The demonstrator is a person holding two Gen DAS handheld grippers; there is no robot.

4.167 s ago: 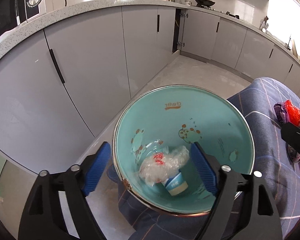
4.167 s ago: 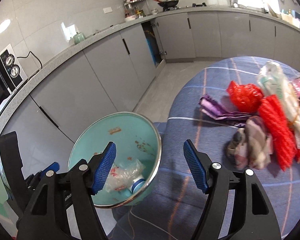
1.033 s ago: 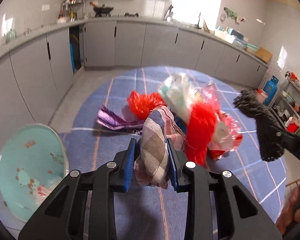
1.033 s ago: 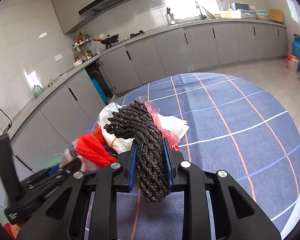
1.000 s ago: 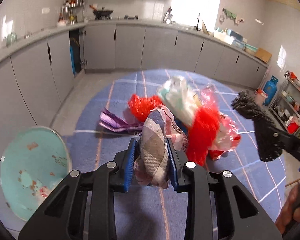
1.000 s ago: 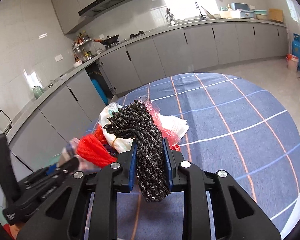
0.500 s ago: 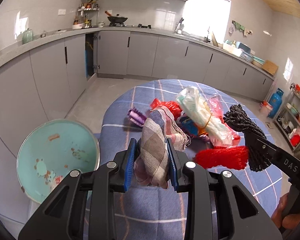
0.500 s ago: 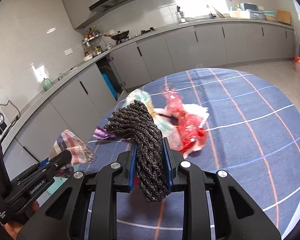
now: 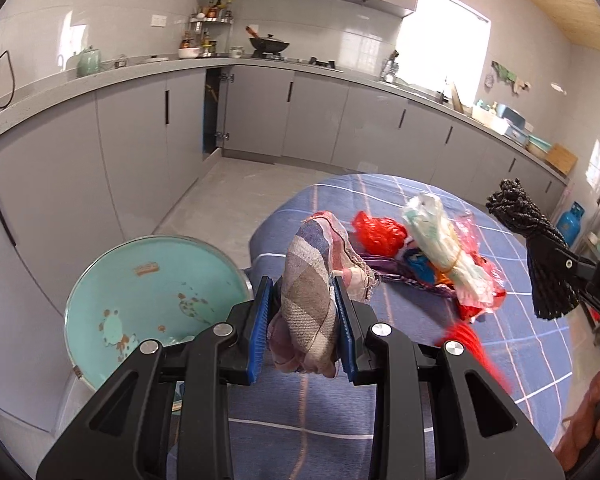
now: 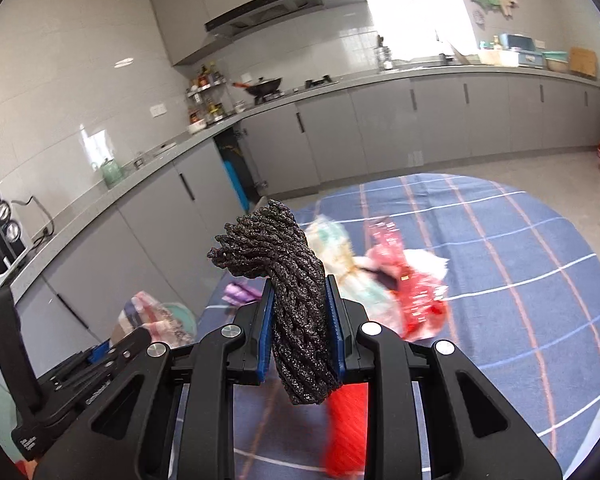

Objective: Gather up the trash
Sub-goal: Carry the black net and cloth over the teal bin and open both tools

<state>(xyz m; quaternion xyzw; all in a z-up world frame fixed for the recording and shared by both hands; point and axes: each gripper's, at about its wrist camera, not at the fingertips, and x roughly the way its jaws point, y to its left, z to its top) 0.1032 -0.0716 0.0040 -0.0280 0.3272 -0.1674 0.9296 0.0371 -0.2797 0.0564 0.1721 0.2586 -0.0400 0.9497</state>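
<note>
My left gripper is shut on a plaid cloth rag, held above the table's left edge. A teal bowl sits below to its left at the table edge. My right gripper is shut on a black braided rope bundle, raised above the table; the bundle also shows in the left wrist view. A trash pile lies on the blue checked tablecloth: a white bag bundle, red mesh, purple wrapper, pink-red plastic. A red mesh piece lies nearer me.
Grey kitchen cabinets and a countertop curve around behind the table, with an open cabinet door. Bare floor lies between table and cabinets. A blue gas cylinder stands at the far right.
Both grippers have risen and pulled back from the pile, each still holding its item. The left one has drawn nearer the bowl. A red mesh piece now lies apart from the pile.
</note>
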